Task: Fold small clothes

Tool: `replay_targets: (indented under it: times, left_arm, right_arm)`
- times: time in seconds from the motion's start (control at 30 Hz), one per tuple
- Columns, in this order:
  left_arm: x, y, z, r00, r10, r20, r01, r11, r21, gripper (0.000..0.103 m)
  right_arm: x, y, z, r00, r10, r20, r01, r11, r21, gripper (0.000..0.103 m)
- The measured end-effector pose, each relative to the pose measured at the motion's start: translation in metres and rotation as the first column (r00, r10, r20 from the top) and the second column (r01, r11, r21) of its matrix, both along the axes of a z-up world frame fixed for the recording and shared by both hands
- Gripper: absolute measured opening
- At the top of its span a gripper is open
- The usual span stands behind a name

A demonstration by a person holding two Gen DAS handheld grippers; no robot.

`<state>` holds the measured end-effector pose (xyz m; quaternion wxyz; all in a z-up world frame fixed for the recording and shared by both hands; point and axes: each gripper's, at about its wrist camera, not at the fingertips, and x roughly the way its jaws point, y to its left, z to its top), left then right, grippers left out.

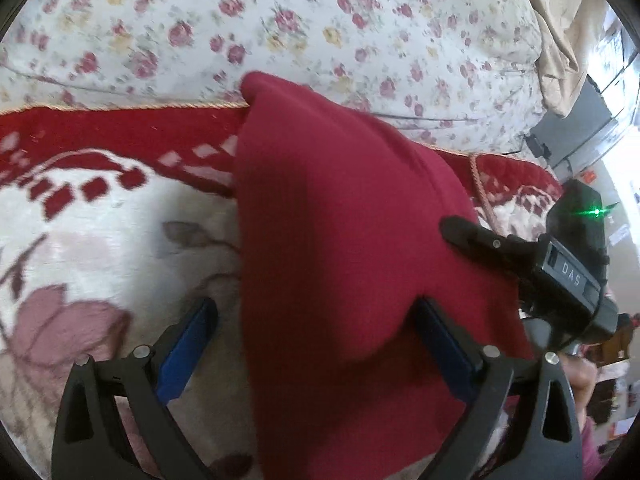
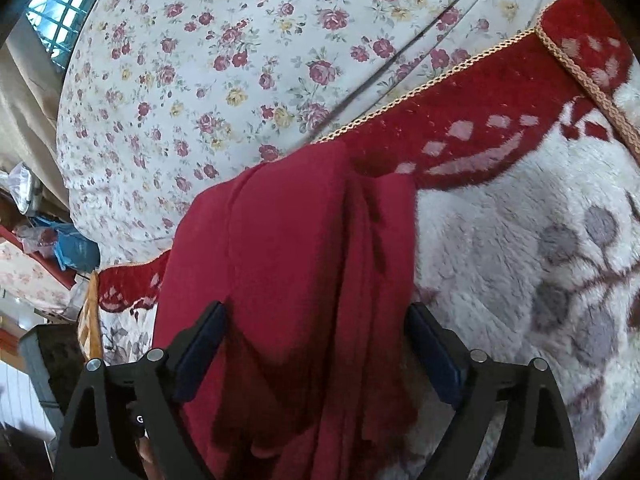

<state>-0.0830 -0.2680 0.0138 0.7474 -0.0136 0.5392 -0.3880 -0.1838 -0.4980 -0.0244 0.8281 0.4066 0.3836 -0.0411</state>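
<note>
A dark red garment [image 1: 336, 216] lies on a red-and-white plush blanket [image 1: 92, 240], bunched into a long folded shape. My left gripper [image 1: 316, 320] is open, its blue-padded fingers [image 1: 188, 344] spread with the garment's near end between them. My right gripper [image 2: 316, 320] is open too, fingers [image 2: 208, 332] wide on either side of the same garment [image 2: 304, 264], which runs away from it in loose folds. The right gripper's black body [image 1: 560, 264] shows at the right of the left wrist view, one finger resting at the garment's edge.
A white bedcover with red and yellow roses [image 1: 280, 28] lies beyond the blanket's braided edge [image 2: 440, 76]. Beige cloth [image 1: 560, 40] hangs at the far right. Bags and clutter [image 2: 52, 240] sit off the bed's left side, below a window [image 2: 68, 4].
</note>
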Motion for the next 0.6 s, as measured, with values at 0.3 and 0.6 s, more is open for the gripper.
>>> replay_targets:
  times: [0.3,0.6]
  left_arm:
    - [-0.004,-0.009,0.003,0.998,-0.053,0.027,0.054,0.998,-0.036,0.078]
    - [-0.047,0.043,0.061,0.992,-0.047,0.118,0.047,0.999,0.000,0.052]
  right_arm:
    - [0.008,0.017,0.011,0.997,0.076,0.029,-0.071,0.989,-0.131,0.062]
    - [-0.016,0.066,0.056,0.975,0.208,0.081,-0.197,0.972,-0.129,0.050]
